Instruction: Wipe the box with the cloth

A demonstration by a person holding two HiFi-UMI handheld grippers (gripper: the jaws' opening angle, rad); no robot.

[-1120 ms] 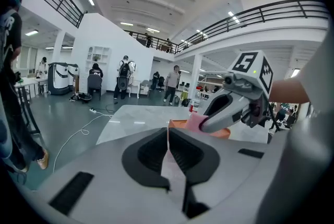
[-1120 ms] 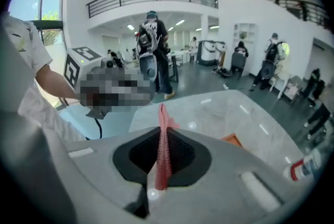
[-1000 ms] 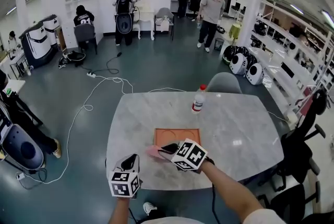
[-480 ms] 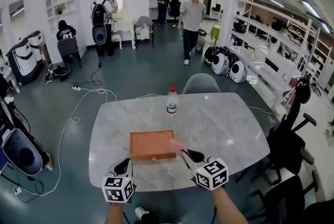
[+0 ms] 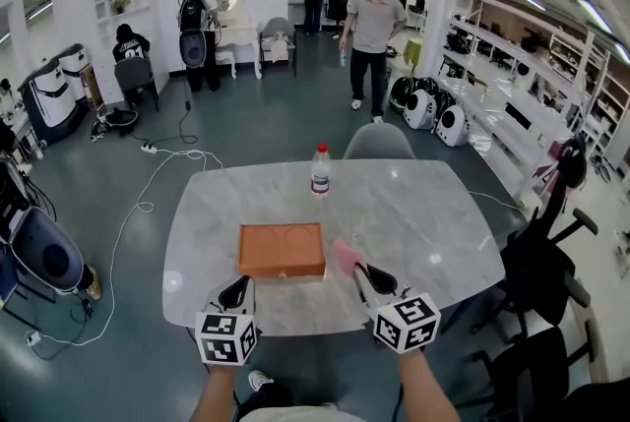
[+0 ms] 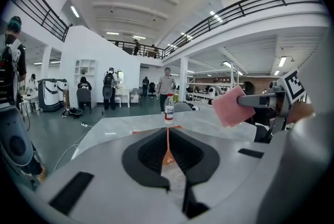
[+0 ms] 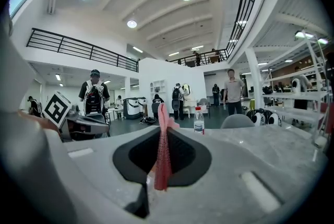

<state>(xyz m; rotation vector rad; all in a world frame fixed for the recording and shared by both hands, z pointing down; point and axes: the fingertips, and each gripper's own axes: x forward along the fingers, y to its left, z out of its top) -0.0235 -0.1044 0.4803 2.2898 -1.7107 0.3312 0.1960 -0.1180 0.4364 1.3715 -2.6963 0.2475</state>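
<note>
An orange flat box lies on the marble table, near its front. My right gripper is shut on a pink cloth, held just right of the box's right edge. In the right gripper view the cloth hangs pinched between the jaws. My left gripper hovers at the table's front edge, just short of the box's front left corner, jaws shut with nothing in them. Through the slit between those jaws a sliver of the box shows, with the cloth to the right.
A water bottle with a red cap stands behind the box at mid-table; it also shows as the bottle and the bottle. A grey chair is at the far side. Black office chairs stand right. People stand on the floor beyond.
My right gripper has carried the cloth rightward, from the box's front left part to just beyond its right edge. The left gripper has stayed near the front edge.
</note>
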